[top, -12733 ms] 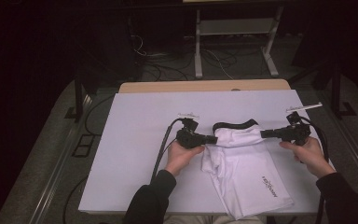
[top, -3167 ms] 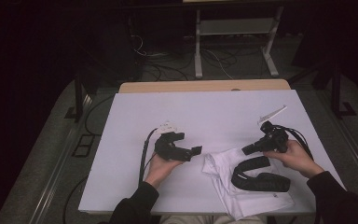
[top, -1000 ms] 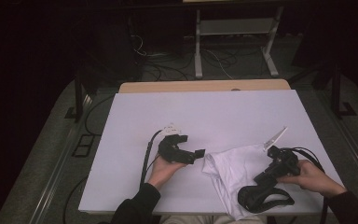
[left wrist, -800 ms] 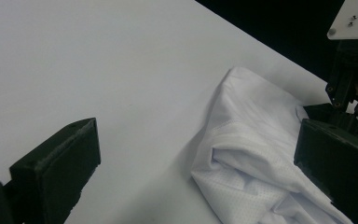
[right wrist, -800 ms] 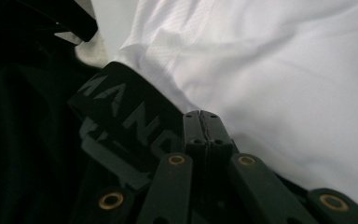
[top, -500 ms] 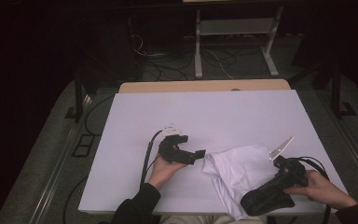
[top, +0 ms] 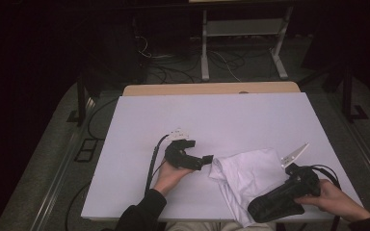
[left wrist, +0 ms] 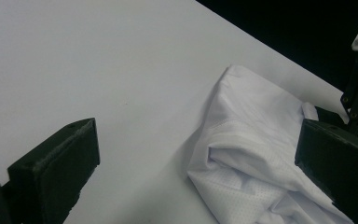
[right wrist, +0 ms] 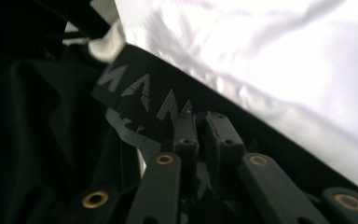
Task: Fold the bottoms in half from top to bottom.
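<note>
A crumpled white fabric garment (top: 250,175) with a wide black elastic waistband (top: 274,204) lies on the white tabletop (top: 212,120), toward its near right corner. In the left gripper view its cloth (left wrist: 256,154) shows fine perforated mesh, bunched into folds.

The left hand-held gripper (top: 200,161) rests low over the tabletop just left of the garment, held from below by the person's left hand (top: 169,175). Its jaws stand spread wide apart with bare tabletop between them, and the right-hand jaw sits close beside the garment's edge.

The right hand-held gripper (top: 289,192) is at the near right edge of the tabletop, gripped by the person's right hand (top: 332,199). In the right gripper view its jaws are pressed together on the black waistband (right wrist: 177,107), which carries pale grey lettering, with white cloth beyond it. A black cable (top: 150,163) trails from the left hand-held gripper toward the near edge.
</note>
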### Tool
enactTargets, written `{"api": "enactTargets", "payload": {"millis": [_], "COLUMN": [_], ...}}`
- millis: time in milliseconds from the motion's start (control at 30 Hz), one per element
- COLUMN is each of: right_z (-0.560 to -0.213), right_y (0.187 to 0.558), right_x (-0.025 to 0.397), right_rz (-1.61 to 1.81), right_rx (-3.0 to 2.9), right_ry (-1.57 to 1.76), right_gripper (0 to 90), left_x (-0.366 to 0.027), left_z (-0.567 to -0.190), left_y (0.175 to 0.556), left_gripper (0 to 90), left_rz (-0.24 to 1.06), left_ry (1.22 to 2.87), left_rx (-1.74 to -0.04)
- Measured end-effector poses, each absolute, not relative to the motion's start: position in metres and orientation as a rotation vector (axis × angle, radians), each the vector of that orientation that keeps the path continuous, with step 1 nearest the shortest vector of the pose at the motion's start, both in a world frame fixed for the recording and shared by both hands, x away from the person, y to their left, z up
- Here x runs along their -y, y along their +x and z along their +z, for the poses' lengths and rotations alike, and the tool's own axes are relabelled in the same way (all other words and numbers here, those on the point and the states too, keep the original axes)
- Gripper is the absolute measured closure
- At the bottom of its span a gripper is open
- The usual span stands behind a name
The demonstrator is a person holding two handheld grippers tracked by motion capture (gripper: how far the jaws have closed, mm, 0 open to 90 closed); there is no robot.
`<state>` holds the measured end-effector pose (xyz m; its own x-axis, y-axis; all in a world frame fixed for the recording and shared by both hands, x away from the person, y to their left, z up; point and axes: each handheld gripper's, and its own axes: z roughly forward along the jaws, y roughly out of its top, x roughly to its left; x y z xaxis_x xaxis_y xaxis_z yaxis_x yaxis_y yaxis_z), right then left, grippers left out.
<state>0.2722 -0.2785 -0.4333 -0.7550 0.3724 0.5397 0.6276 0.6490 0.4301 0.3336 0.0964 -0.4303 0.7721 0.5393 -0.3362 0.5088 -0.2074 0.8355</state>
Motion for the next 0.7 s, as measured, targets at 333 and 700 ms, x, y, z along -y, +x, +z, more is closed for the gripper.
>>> {"api": "enactTargets", "payload": {"millis": [333,700], "right_z": [-0.397,-0.391], "right_y": [0.287,0.31], "right_x": [0.289,0.293], "right_rz": [-1.156,-1.249], "right_rx": [2.476,2.489], "right_ry": [-0.867,-0.97], "right_gripper": [51.2,21.2], "left_x": [-0.096,-0.092], "left_z": [-0.43,-0.432], "left_y": [0.334,0.334], "left_gripper": [0.0,0.0], "left_rz": [0.029,0.021], "left_ry": [1.851,1.853], "left_rx": [-0.805,-0.807]}}
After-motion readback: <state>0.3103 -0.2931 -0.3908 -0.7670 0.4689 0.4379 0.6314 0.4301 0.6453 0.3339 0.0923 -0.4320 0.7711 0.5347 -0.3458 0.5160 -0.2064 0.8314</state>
